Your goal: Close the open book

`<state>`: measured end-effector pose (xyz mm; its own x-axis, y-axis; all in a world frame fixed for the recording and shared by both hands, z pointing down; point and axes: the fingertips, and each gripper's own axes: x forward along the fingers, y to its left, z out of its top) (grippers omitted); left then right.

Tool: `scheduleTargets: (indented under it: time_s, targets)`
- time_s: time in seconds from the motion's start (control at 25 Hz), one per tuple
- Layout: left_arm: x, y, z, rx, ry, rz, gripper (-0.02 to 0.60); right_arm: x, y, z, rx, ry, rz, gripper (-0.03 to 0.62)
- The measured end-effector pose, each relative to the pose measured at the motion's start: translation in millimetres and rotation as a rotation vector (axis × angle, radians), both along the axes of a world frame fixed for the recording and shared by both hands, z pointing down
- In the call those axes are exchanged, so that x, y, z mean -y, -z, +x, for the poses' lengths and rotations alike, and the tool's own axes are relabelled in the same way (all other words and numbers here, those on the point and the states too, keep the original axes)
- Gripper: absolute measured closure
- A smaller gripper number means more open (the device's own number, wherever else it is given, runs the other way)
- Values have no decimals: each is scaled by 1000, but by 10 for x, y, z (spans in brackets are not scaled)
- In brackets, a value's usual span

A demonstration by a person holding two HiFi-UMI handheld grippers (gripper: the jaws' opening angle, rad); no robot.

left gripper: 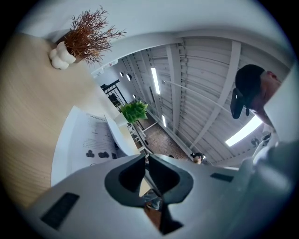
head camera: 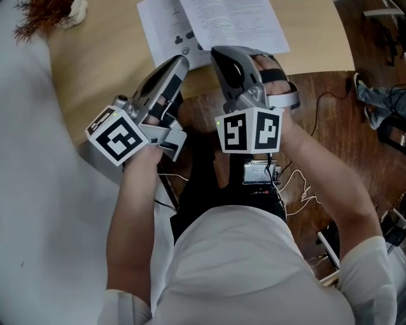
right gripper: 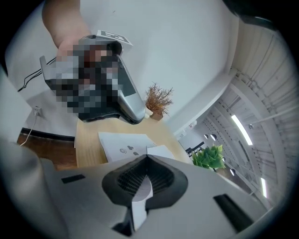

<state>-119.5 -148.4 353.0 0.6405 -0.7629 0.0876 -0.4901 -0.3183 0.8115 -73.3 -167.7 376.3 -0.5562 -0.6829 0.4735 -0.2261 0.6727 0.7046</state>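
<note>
The open book (head camera: 209, 25) lies with white printed pages on the light wood table (head camera: 101, 51), near its front edge. My left gripper (head camera: 181, 60) hovers at the left page's near edge with its jaws shut and nothing between them; the left gripper view (left gripper: 145, 158) shows the same. My right gripper (head camera: 219, 54) sits over the book's middle. In the right gripper view (right gripper: 145, 158) its jaws are shut on a thin white page, and the right-hand page (right gripper: 161, 151) lifts off the book (right gripper: 124, 144). The left gripper view also shows that raised page (left gripper: 119, 133).
A dried brown plant in a white vase (head camera: 47, 16) stands at the table's far left corner. Below the table edge is dark wood floor with cables (head camera: 304, 190). A person's shoe (head camera: 374, 95) is at the right. A green plant (right gripper: 210, 156) stands beyond the table.
</note>
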Motion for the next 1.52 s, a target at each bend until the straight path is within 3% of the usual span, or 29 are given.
scheduleTargets:
  time_s: [0.32,0.76,1.52]
  targets:
    - [-3,-44,1,-28,-8,10,581,82,-12,18,-18,-32,-6,591]
    - [-130,73,-316,-61,-3,15,581,107,119,-270,-5,-86,-45,591]
    - [65,24,287,-48,-84,2,581,294,-31,225,83,-195,-168,591]
